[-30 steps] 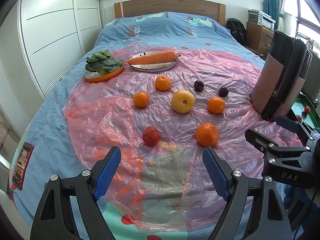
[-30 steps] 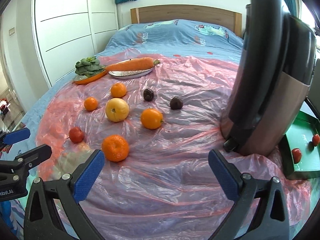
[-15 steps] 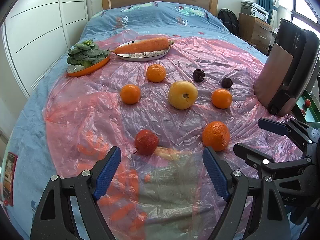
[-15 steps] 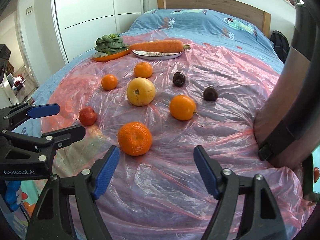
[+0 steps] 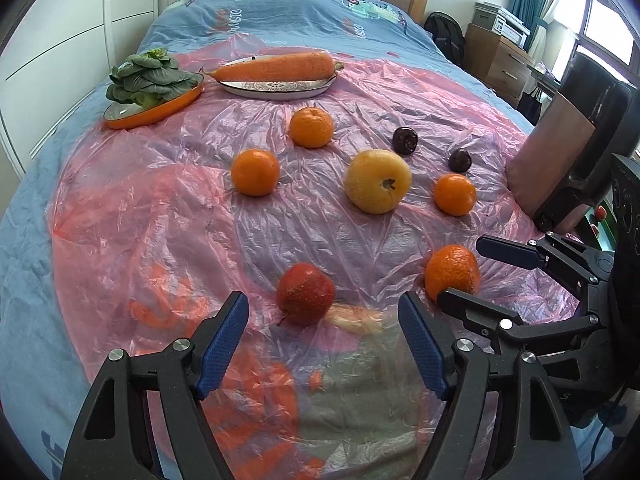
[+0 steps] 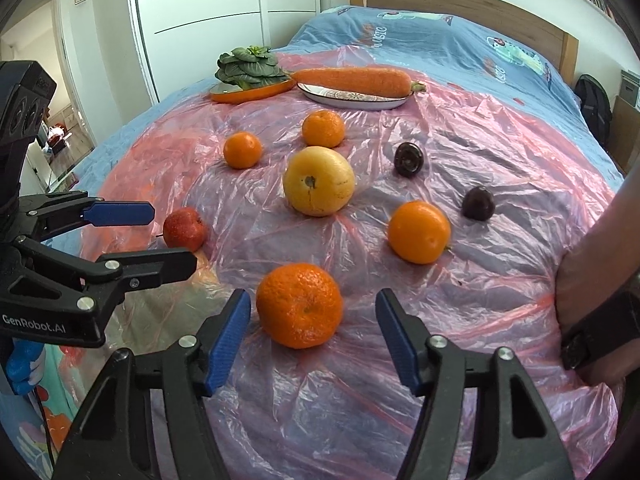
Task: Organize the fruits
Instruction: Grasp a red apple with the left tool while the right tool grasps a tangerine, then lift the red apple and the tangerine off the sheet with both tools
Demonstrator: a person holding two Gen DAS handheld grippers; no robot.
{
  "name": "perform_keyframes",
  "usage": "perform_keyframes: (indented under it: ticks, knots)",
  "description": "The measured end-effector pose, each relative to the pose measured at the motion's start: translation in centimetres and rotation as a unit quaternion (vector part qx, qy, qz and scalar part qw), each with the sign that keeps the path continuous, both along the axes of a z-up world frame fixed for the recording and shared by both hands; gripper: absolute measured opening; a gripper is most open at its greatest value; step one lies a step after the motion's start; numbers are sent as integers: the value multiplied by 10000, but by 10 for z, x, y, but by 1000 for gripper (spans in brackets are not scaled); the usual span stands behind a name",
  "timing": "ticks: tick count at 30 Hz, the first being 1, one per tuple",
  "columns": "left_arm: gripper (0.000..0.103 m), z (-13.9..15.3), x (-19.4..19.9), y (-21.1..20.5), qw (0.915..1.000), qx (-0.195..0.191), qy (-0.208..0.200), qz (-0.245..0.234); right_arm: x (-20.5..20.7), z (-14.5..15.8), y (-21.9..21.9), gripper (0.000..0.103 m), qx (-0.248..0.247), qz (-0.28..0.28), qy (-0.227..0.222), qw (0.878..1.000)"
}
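Surface: we record a crinkled pink plastic sheet (image 5: pixel 168 208) spread over a blue printed bedspread (image 5: pixel 280 8).
Left gripper (image 5: pixel 323 322): black frame, blue pads; jaws closing but clear of any fruit. We see the small round red apple (image 5: pixel 305 299) just beyond the gap, at 12 o'clock from it.
Right gripper (image 6: pixel 313 320): same make; jaws closing, wide apart, nothing pressed. We see the large dimpled orange mandarin (image 6: pixel 299 305) lying between the pads, untouched.
Centre: we list a big round yellow apple (image 5: pixel 378 181).
Around it, left wrist view: smooth orange citrus fruits at 9 (image 5: pixel 255 172), 11 (image 5: pixel 311 127) and 3 o'clock (image 5: pixel 455 194); two dark purple round plums at 1 (image 5: pixel 405 141) and 2 o'clock (image 5: pixel 459 160).
Far edge: we note leafy green bok choy in an oval orange dish (image 5: pixel 132 118); a long orange carrot (image 5: pixel 276 72) across an oval white patterned plate (image 5: pixel 276 90).
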State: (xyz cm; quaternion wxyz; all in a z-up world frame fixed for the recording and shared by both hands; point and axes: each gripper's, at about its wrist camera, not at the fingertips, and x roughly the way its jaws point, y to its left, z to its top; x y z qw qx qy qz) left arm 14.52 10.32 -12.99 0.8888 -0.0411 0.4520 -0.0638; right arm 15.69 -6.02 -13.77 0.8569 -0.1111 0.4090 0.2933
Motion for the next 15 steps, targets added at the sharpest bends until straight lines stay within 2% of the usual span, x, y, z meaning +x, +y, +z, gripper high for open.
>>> perform_keyframes:
  ticks: [2, 6, 8, 15]
  knots:
    - [69, -3, 5, 4, 10000, 55, 24, 15, 3, -3, 5, 92, -27, 67, 23, 10000]
    - [58, -12, 13, 3, 9998, 129, 126, -95, 6, -9, 11, 66, -107, 150, 109, 9998]
    - [49, -15, 15, 0, 9995, 208, 155, -173, 8, -12, 13, 57, -119, 164, 154, 9997]
    - [28, -24, 21, -2, 9989, 318, 226, -262, 11, -16, 14, 55, -117, 177, 203, 9996]
